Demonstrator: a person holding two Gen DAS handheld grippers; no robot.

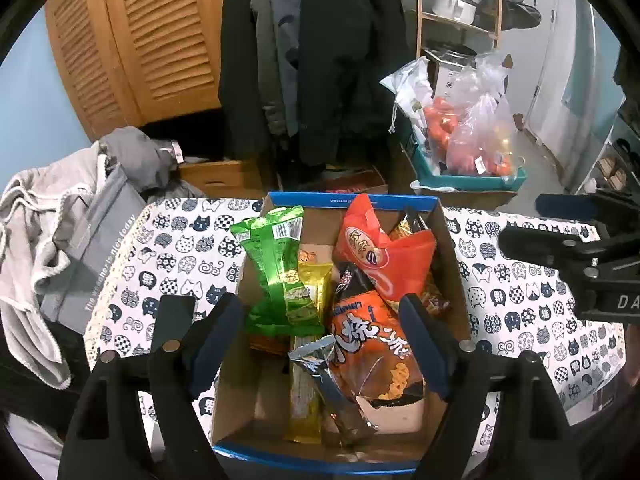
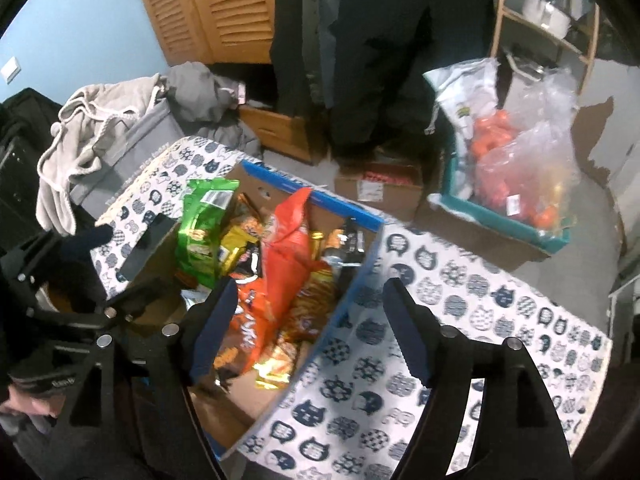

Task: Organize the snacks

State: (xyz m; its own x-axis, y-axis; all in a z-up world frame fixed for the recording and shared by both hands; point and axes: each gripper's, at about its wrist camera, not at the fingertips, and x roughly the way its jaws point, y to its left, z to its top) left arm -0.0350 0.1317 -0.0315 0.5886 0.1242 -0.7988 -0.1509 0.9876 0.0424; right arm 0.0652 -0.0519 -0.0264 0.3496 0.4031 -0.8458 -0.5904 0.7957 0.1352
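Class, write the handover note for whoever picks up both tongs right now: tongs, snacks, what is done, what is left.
Left tongs: open, holding nothing, over the cardboard box.
Right tongs: open, holding nothing, over the box's right wall and the cat-print tablecloth.
Snacks: all visible ones are in the box, loosely piled: green packet, red-orange bag, orange crisp bag, yellow packet, silver packet.
Done: no snack seen on the cloth.
Left: probably tidying the pile; check for further snacks out of view.

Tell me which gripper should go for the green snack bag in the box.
Left. The left gripper hangs open right over the box, the green snack bag just ahead of its fingers. The right gripper straddles the box's right wall, farther from it.
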